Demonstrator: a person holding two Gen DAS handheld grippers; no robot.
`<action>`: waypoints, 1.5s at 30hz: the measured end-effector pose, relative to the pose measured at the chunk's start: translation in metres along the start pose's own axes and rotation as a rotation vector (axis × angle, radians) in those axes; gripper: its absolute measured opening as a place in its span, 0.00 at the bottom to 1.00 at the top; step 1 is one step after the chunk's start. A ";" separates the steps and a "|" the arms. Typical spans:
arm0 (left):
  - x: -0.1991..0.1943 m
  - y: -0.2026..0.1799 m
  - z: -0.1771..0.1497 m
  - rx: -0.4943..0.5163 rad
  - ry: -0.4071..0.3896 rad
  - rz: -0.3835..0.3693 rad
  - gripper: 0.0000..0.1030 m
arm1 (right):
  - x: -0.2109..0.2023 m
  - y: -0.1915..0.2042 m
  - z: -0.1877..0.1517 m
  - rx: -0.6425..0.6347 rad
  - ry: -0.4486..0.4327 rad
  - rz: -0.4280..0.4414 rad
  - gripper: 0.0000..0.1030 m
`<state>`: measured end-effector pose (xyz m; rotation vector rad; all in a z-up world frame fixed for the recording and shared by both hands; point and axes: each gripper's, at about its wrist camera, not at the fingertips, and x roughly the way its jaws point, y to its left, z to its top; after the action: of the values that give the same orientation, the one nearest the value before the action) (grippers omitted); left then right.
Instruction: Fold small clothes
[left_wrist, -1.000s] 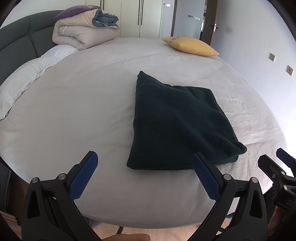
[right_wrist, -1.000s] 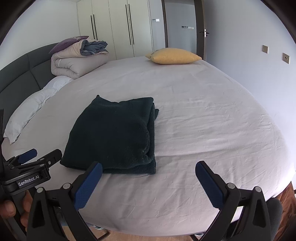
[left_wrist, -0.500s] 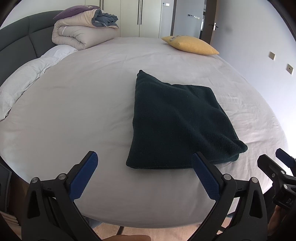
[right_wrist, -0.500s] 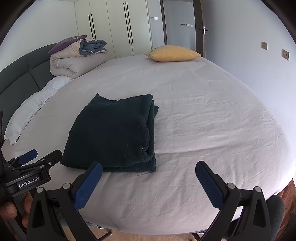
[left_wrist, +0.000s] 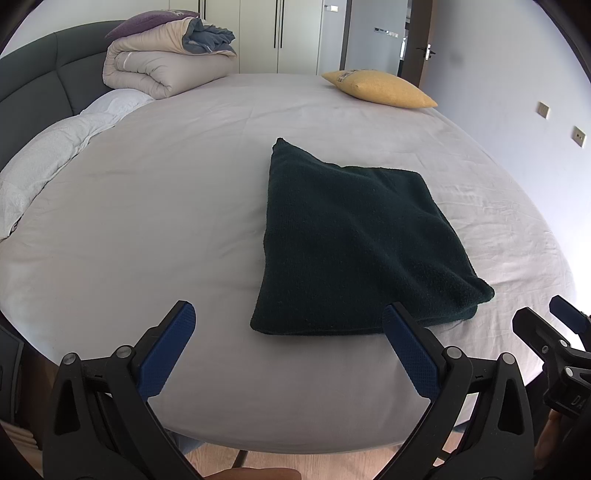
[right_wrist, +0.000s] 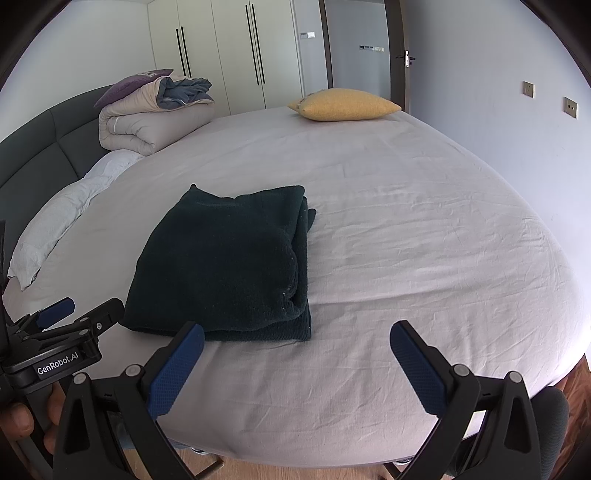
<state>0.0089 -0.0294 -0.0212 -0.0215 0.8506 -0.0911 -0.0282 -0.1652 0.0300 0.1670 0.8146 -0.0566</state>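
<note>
Dark garment (left_wrist: 354, 240) lies folded, ahead of my left gripper (left_wrist: 288, 343), ahead-left of my right gripper (right_wrist: 295, 350). Both spread apart, empty. Folding looks done.

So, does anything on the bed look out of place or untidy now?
Nothing serious. The dark folded cloth lies flat on the bed sheet, but its layers on the right edge are uneven, with a lower layer sticking out. Both grippers are open and empty.
</note>
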 end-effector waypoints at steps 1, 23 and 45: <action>0.000 0.000 0.000 0.000 0.000 0.001 1.00 | 0.000 0.000 0.000 0.001 -0.001 -0.001 1.00; 0.001 -0.002 -0.004 -0.001 0.001 0.000 1.00 | 0.000 0.000 0.000 0.001 0.001 0.001 1.00; 0.000 -0.001 -0.009 -0.001 0.007 -0.001 1.00 | 0.001 -0.001 -0.002 0.002 0.004 0.002 1.00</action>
<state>0.0025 -0.0302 -0.0271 -0.0227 0.8576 -0.0919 -0.0290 -0.1654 0.0277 0.1701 0.8186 -0.0553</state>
